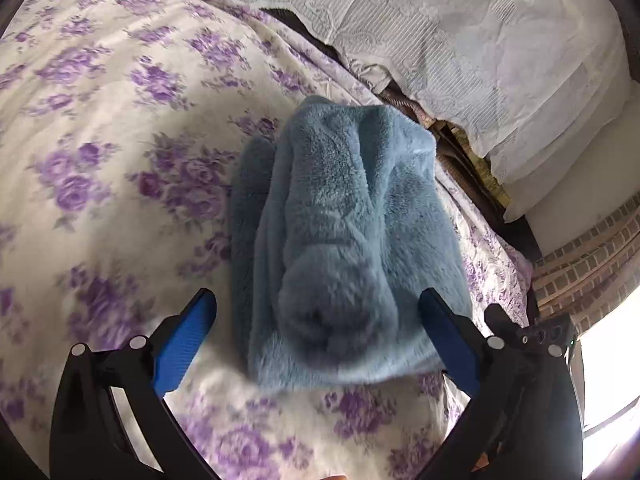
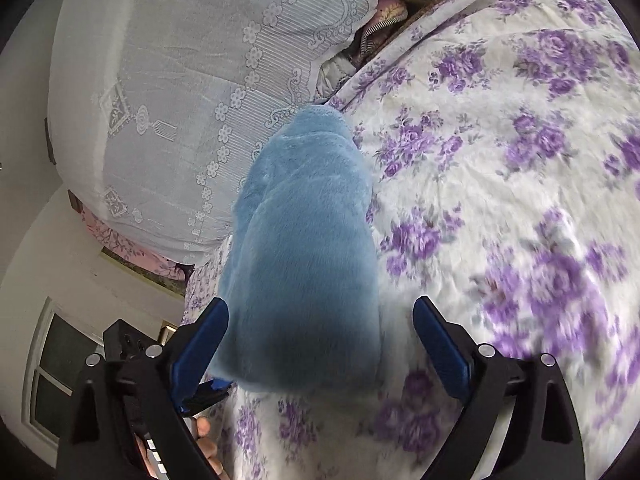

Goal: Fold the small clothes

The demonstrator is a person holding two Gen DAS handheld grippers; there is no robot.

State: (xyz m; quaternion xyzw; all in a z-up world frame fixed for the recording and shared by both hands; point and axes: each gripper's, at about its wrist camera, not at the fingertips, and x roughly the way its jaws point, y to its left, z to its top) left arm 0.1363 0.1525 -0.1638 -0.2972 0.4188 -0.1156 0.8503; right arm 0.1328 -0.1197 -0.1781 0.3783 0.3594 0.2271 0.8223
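A fluffy light-blue garment (image 1: 348,224) lies folded into a long bundle on the purple-flowered bedspread (image 1: 104,128). My left gripper (image 1: 318,300) is open, its blue fingers (image 1: 184,344) spread on either side of the bundle's near end, not gripping it. In the right wrist view the same blue garment (image 2: 304,248) lies between the open fingers (image 2: 444,352) of my right gripper (image 2: 320,308), which also straddles its near end without closing on it. The other gripper's body (image 2: 132,344) shows at lower left.
A white lace-covered pillow or bedding (image 1: 480,40) lies beyond the garment at the bed's edge; it also shows in the right wrist view (image 2: 180,100). A brick-patterned wall (image 1: 592,256) and bright window are at the right. The bedspread (image 2: 520,160) stretches wide to the right.
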